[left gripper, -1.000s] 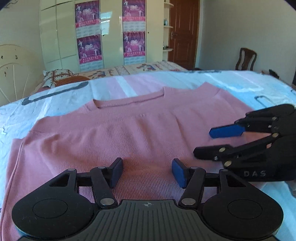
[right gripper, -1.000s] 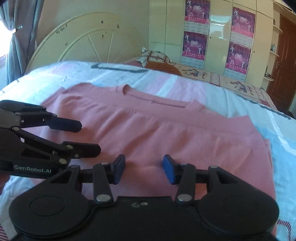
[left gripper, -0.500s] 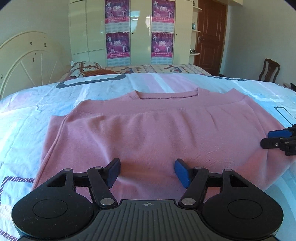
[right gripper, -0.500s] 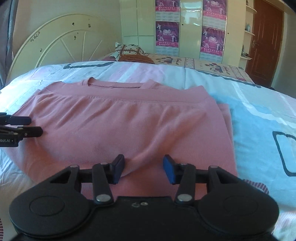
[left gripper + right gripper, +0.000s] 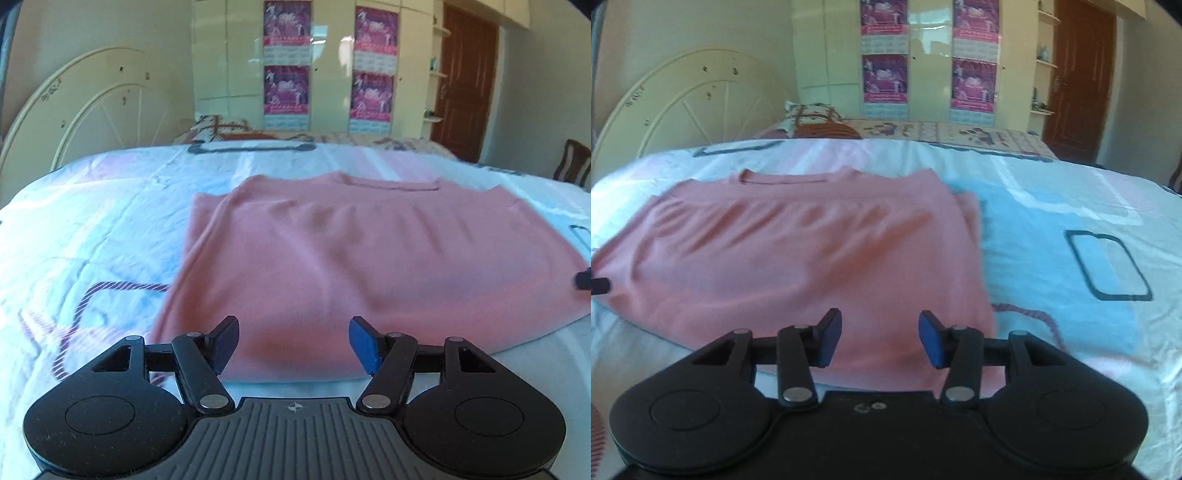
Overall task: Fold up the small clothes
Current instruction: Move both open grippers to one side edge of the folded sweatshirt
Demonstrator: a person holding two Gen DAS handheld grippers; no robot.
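Over on the left, the curved cream headboard (image 5: 74, 107) stands at the far side of the bed, and the patterned bedsheet (image 5: 92, 236) runs bare up to the pink sweater (image 5: 369, 258), which lies flat across the middle of the bed with its neckline (image 5: 391, 182) turned away toward the wardrobe (image 5: 325, 62) and its hem nearest the person. Its sides look tucked in already, a doubled layer showing along each side edge, so I'd judge the garment half folded, with the hem-to-neck fold yet to come. The left gripper (image 5: 291, 341) hovers low just before the hem toward the sweater's left side, blue pads spread wide with nothing between them. Moving right, the right gripper (image 5: 880, 338) sits the same way near the right side of the hem, jaws likewise apart and empty; whether either one touches the cloth I cannot tell. Each gripper's dark tip just shows at the edge of the other's view, so they stand well apart along the hem. The sweater lies straight ahead of both, its long axis crosswise to them, and each is about equally near its own corner, so lifting the hem away toward the neckline looks like a job for both at once. Farther right there is only sheet, then the brown door (image 5: 1078, 74)
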